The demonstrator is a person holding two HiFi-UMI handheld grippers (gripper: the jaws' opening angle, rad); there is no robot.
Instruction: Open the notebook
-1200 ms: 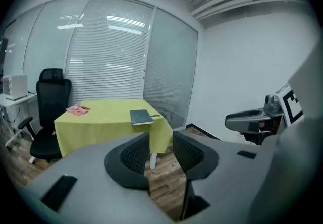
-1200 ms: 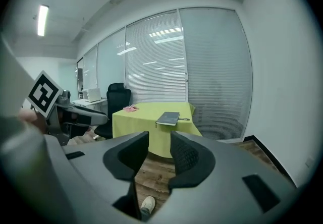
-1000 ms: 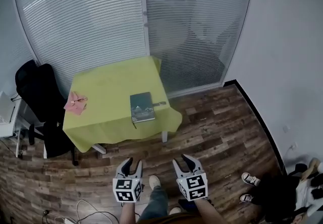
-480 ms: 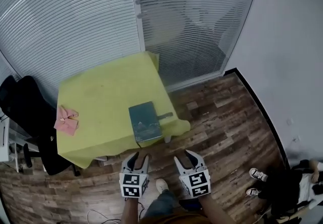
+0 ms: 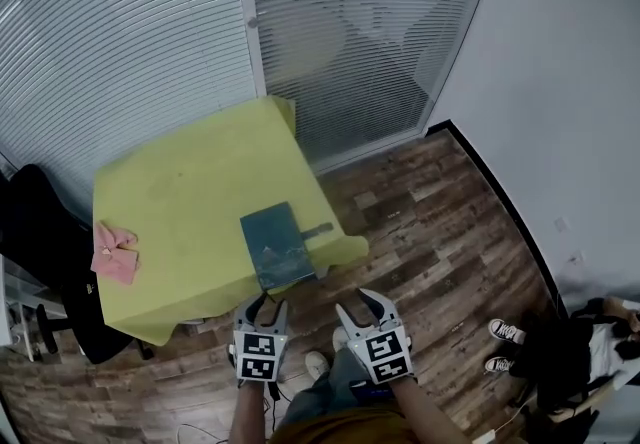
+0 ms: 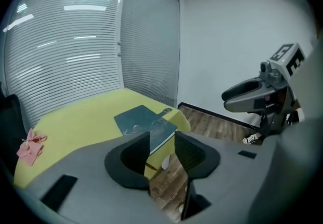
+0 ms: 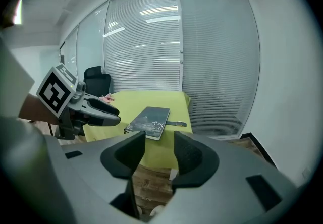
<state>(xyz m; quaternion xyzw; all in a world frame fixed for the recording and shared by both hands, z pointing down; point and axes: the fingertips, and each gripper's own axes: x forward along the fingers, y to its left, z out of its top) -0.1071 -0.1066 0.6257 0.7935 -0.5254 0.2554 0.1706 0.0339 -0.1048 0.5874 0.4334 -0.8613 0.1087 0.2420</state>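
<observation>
A closed dark teal notebook [image 5: 277, 245] lies near the front right corner of the yellow-green table [image 5: 180, 202], its strap [image 5: 318, 229] sticking out to the right. It also shows in the left gripper view as the notebook [image 6: 144, 123] and in the right gripper view as the notebook [image 7: 149, 121]. My left gripper [image 5: 262, 310] hovers just short of the table's near edge, jaws opening, nothing between them. My right gripper [image 5: 359, 308] is beside it over the floor, jaws also opening and empty.
A pink folded cloth [image 5: 114, 251] rests at the table's left edge. A black office chair [image 5: 40, 242] stands left of the table. Glass partitions with blinds [image 5: 150, 32] rise behind it. A seated person's sneakers [image 5: 504, 347] are at the lower right on the wooden floor [image 5: 440, 232].
Both grippers and the view have come closer to the table; the notebook now lies just ahead of the jaws. Both pairs of jaws stand wider apart.
</observation>
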